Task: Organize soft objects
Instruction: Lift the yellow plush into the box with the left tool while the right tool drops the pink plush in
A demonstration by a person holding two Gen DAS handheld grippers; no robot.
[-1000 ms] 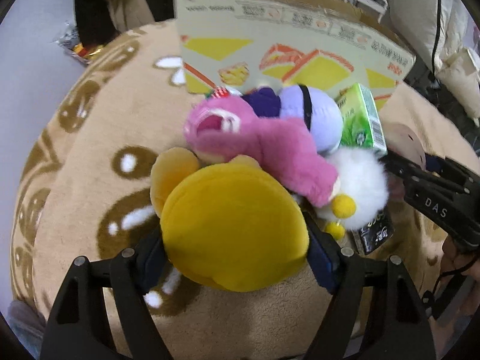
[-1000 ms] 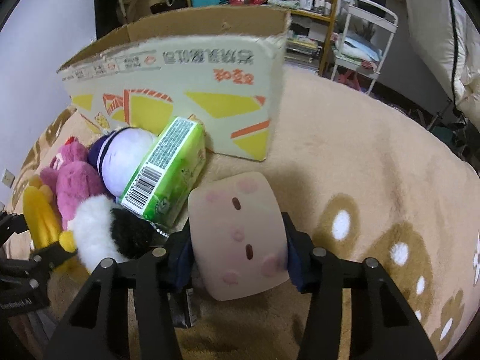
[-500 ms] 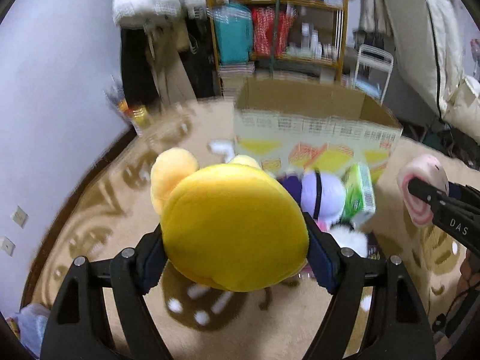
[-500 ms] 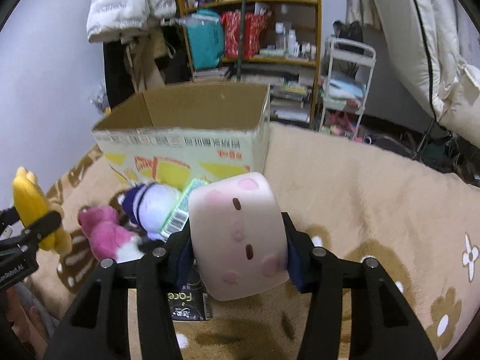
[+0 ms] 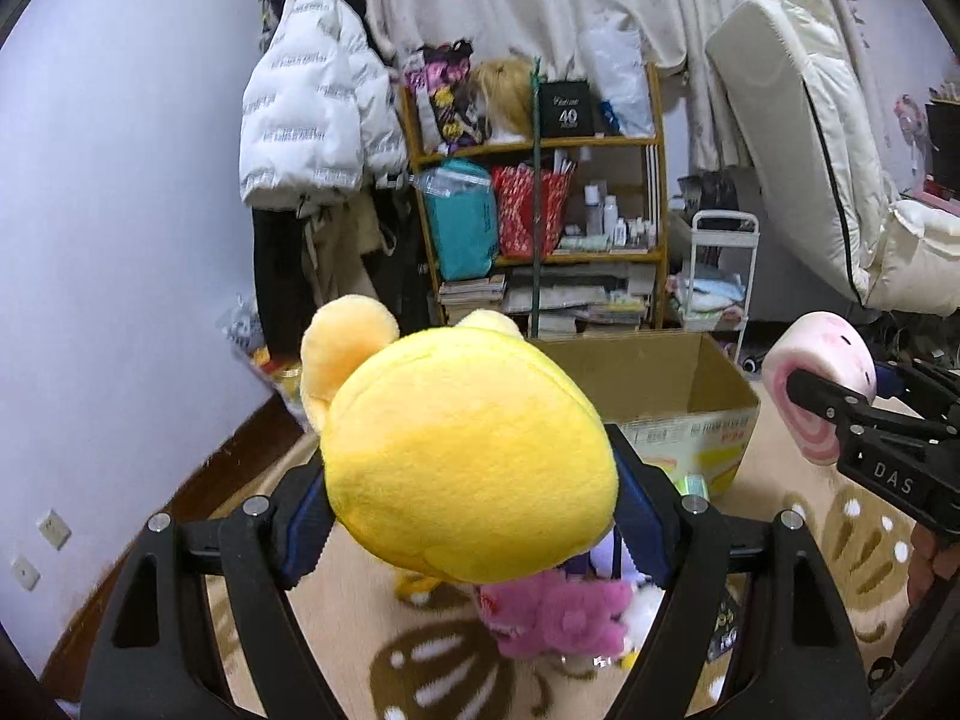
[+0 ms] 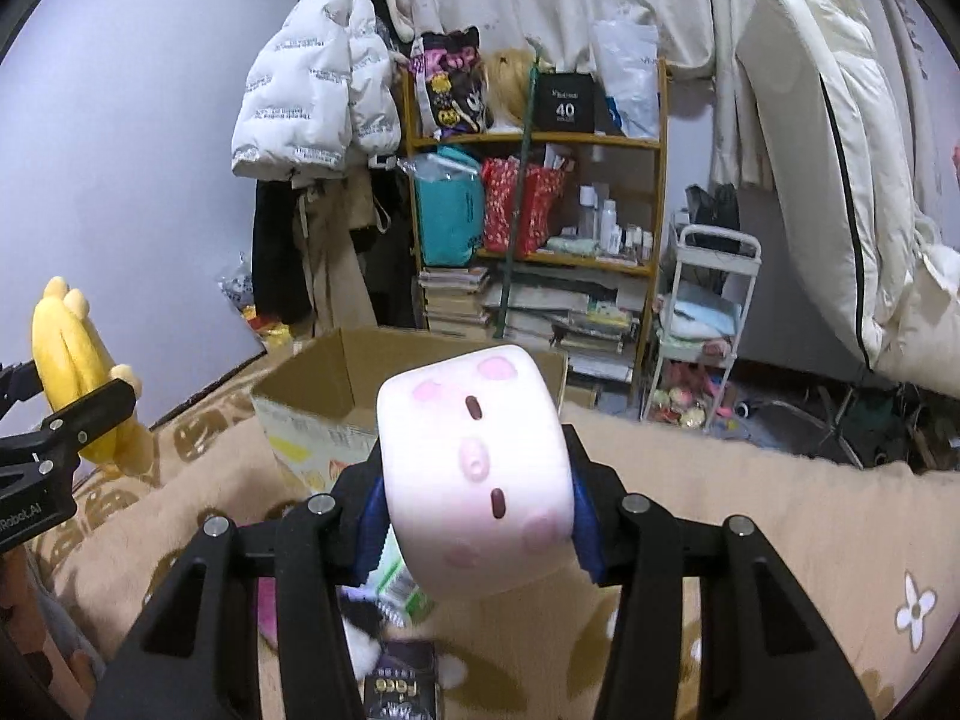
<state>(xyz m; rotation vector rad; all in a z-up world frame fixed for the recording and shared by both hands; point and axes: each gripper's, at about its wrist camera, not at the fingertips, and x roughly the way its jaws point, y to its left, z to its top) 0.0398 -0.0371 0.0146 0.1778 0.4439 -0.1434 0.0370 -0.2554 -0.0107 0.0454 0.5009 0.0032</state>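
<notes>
Grippers fill the foreground, each clamped on a toy held above the rug: the left gripper (image 5: 471, 519) squeezes a round yellow plush (image 5: 468, 450), the right gripper (image 6: 474, 501) a smooth pink-and-white cushion (image 6: 477, 480). Below lies a fuzzy pink plush (image 5: 555, 615). Beyond stands an open cardboard box (image 5: 672, 384). Best carry both toys over its rim before letting go.
</notes>
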